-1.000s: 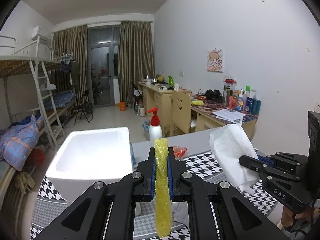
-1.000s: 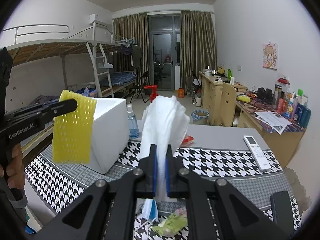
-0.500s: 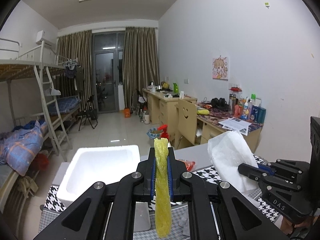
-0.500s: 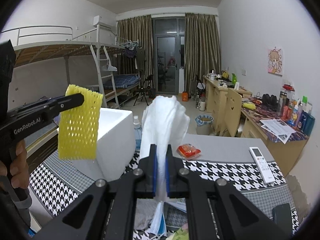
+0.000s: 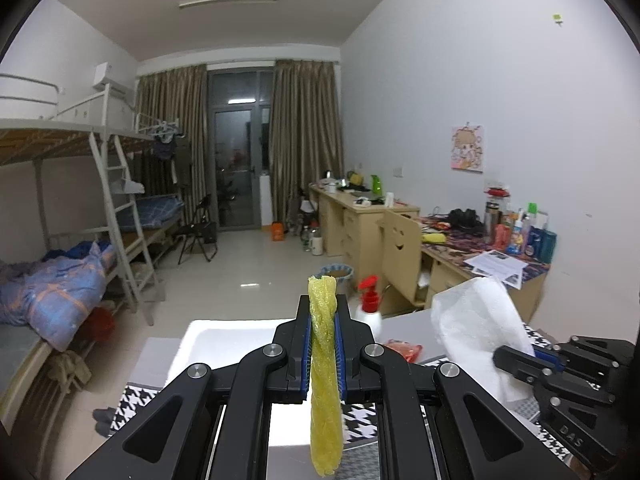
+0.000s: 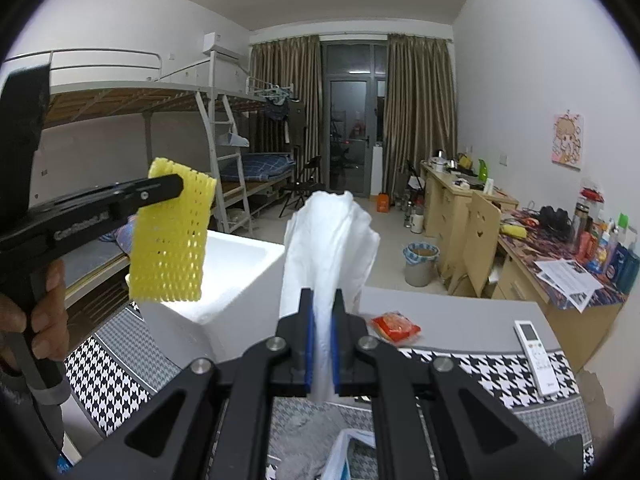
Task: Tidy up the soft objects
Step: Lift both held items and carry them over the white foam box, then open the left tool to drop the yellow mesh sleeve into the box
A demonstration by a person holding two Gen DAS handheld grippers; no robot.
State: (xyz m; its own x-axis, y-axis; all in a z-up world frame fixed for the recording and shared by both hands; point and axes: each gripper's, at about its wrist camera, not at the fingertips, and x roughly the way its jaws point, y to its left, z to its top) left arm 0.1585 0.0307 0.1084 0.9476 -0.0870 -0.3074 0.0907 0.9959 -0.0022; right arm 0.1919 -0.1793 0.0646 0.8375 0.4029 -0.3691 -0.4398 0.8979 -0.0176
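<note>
Your left gripper point(image 5: 323, 354) is clamped on the yellow foam net sleeve point(image 5: 325, 384), held in the air above the table. Its long axis runs roughly vertical: top end pokes up past the fingertips, bottom hangs free below the jaws; from the right wrist view it shows as a flat mesh rectangle point(image 6: 170, 232) hanging down. Your right gripper point(image 6: 322, 344) is closed on the white soft sheet point(image 6: 328, 248), bunched, standing upright out of the jaws, also off the table. A white foam box point(image 6: 236, 280), open on top, sits on the houndstooth tablecloth point(image 6: 472, 368) below and behind the sleeve. A red snack packet point(image 6: 395, 326) and white remote point(image 6: 536, 352) lie further right. Behind is a dorm room: bunk bed point(image 6: 160, 120), curtains point(image 6: 418, 112), desks point(image 6: 456, 204).
</note>
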